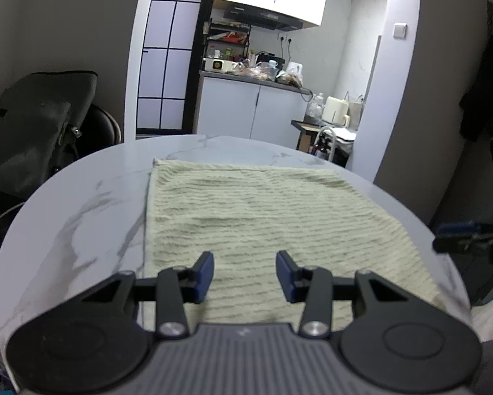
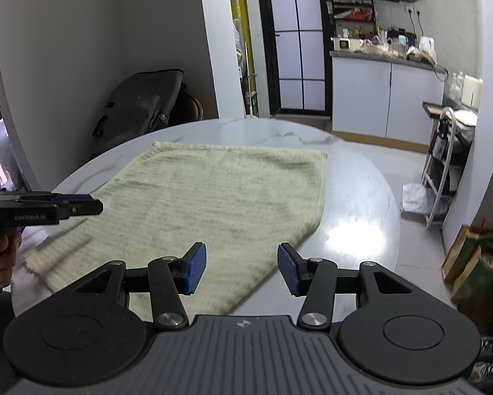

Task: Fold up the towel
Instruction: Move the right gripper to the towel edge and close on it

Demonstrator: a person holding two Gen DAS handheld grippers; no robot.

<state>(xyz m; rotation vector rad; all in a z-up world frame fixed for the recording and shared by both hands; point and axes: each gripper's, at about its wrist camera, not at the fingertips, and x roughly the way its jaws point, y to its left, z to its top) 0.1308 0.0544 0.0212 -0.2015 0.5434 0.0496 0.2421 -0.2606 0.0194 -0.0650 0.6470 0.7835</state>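
Note:
A pale green ribbed towel (image 1: 256, 217) lies spread flat on a round white marble table (image 1: 82, 217). It also shows in the right wrist view (image 2: 213, 194). My left gripper (image 1: 244, 273) is open and empty, hovering over the towel's near edge. My right gripper (image 2: 241, 268) is open and empty above the towel's near right corner. The left gripper also shows from the side at the left of the right wrist view (image 2: 82, 205), above the towel's near left corner. The right gripper's tip shows at the right edge of the left wrist view (image 1: 456, 235).
A dark bag on a chair (image 1: 39, 131) stands behind the table at the left. A kitchen counter with clutter (image 1: 256, 75) lies beyond. A metal rack (image 2: 443, 158) and paper bags (image 2: 473, 256) stand on the floor right of the table (image 2: 361, 204).

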